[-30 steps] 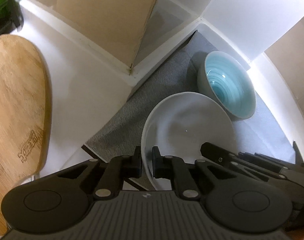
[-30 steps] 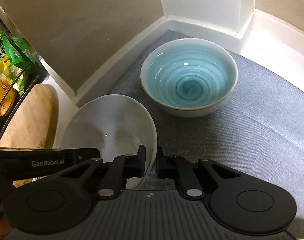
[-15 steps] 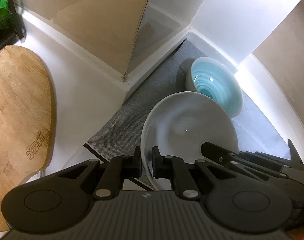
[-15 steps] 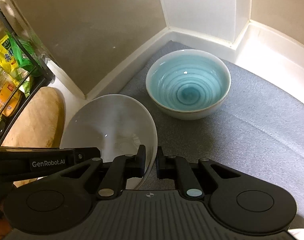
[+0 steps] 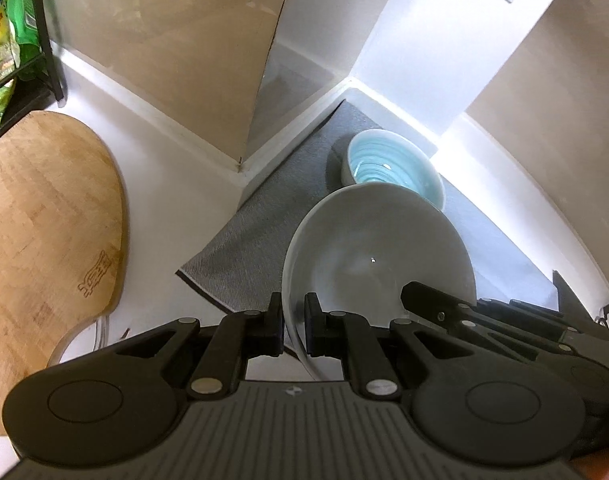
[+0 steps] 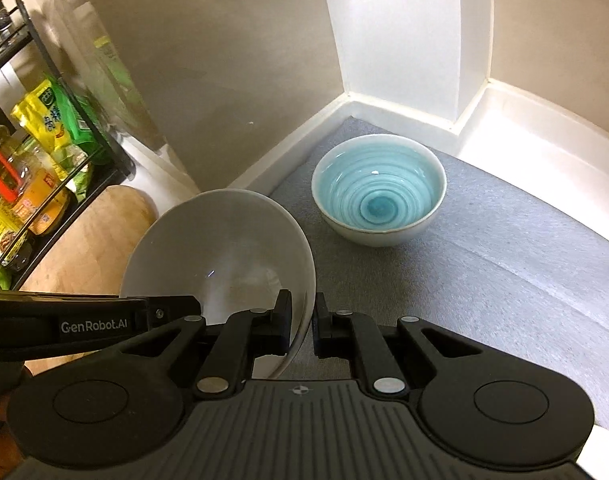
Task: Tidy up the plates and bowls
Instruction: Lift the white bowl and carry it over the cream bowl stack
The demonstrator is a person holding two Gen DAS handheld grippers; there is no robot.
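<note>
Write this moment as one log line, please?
held: white bowl | left gripper: shut on rim | right gripper: shut on rim | blue bowl: on grey mat

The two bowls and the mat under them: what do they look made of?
White bowl: probably glazed ceramic, smooth, with a small glint. Blue bowl: glazed ceramic too, glossy, with ringed blue glaze inside and a pale outside. Mat: woven grey fabric, matte, its weave showing.

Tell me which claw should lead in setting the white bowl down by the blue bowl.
Probably the right claw. It grips the white bowl on the rim nearest the blue bowl, with bare grey mat ahead. The left claw holds the far rim, over the counter.
</note>
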